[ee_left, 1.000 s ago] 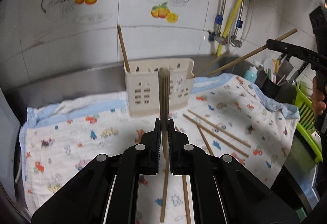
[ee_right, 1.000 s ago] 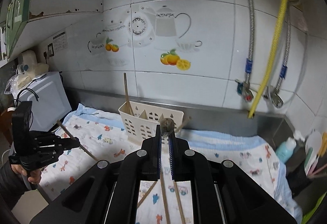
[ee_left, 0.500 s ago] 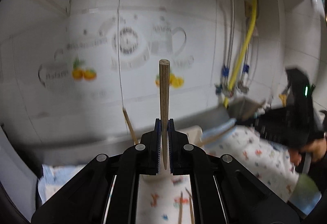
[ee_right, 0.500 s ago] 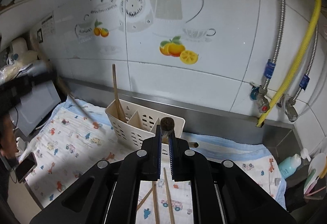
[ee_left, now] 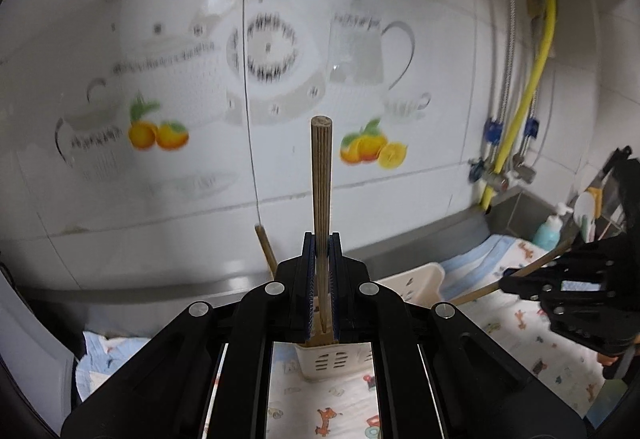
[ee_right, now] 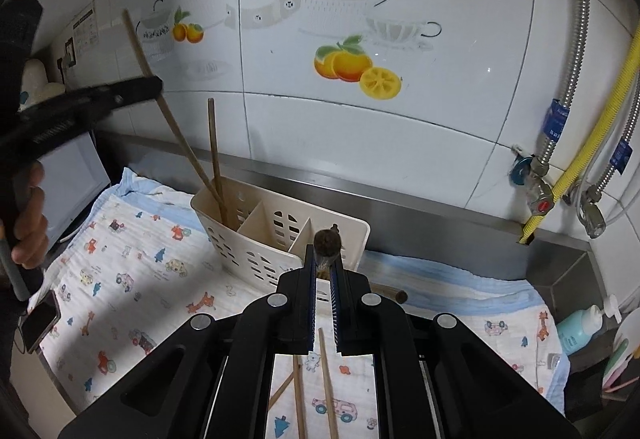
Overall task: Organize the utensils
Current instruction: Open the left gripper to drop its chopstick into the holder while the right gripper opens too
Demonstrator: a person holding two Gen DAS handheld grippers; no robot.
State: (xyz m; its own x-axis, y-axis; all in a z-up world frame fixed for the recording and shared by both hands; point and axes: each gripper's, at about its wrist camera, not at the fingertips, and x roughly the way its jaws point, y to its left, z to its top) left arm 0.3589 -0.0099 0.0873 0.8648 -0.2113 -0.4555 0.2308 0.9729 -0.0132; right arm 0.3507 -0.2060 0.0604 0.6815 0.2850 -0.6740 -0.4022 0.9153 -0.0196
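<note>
My left gripper [ee_left: 321, 239] is shut on a wooden chopstick [ee_left: 321, 199] held upright; in the right wrist view its lower end [ee_right: 192, 163] dips into the left compartment of the cream utensil caddy [ee_right: 256, 239], beside a standing chopstick [ee_right: 214, 155]. My right gripper [ee_right: 325, 259] is shut on another chopstick [ee_right: 327, 243], seen end-on just in front of the caddy. The right gripper also shows in the left wrist view [ee_left: 516, 275] with its chopstick [ee_left: 480, 291] pointing at the caddy [ee_left: 416, 279].
Loose chopsticks [ee_right: 328, 383] lie on the patterned cloth [ee_right: 140, 279] under my right gripper. A tiled wall stands behind the caddy. Pipes and valves [ee_right: 560, 179] are at the right. A blue bottle [ee_right: 580, 323] stands by the sink. A phone [ee_right: 40, 319] lies at the left.
My left gripper has risen and tilted upright, bringing its chopstick's lower end into the caddy's left compartment. My right gripper has moved closer to the caddy.
</note>
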